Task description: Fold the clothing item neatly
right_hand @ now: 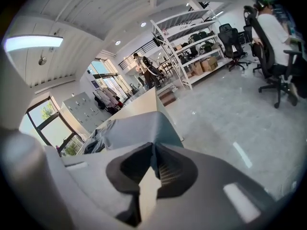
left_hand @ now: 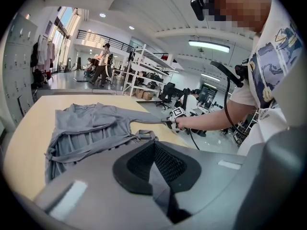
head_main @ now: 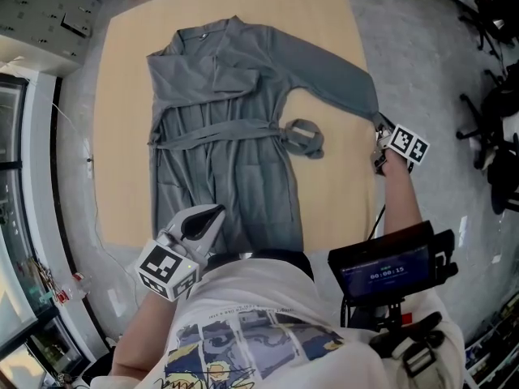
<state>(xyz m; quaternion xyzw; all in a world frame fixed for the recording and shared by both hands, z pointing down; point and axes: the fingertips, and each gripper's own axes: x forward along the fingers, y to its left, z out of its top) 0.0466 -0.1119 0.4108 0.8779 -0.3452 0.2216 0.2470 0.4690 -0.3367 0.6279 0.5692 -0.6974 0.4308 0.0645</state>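
Note:
A grey robe (head_main: 223, 128) lies spread flat on the light wooden table (head_main: 130, 39), collar at the far end and its belt tied across the waist. The belt's loose end (head_main: 304, 136) curls beside it. One long sleeve (head_main: 340, 83) stretches to the table's right edge. There my right gripper (head_main: 379, 140) is shut on the cuff, and in the right gripper view the grey cloth (right_hand: 139, 128) runs in between the closed jaws (right_hand: 154, 159). My left gripper (head_main: 212, 214) hovers over the robe's near hem, shut and empty (left_hand: 156, 159).
Grey floor surrounds the table. Black office chairs (head_main: 495, 128) stand to the right. Metal shelving (right_hand: 192, 37) and people are far off across the room. A small screen (head_main: 388, 270) hangs at the person's chest.

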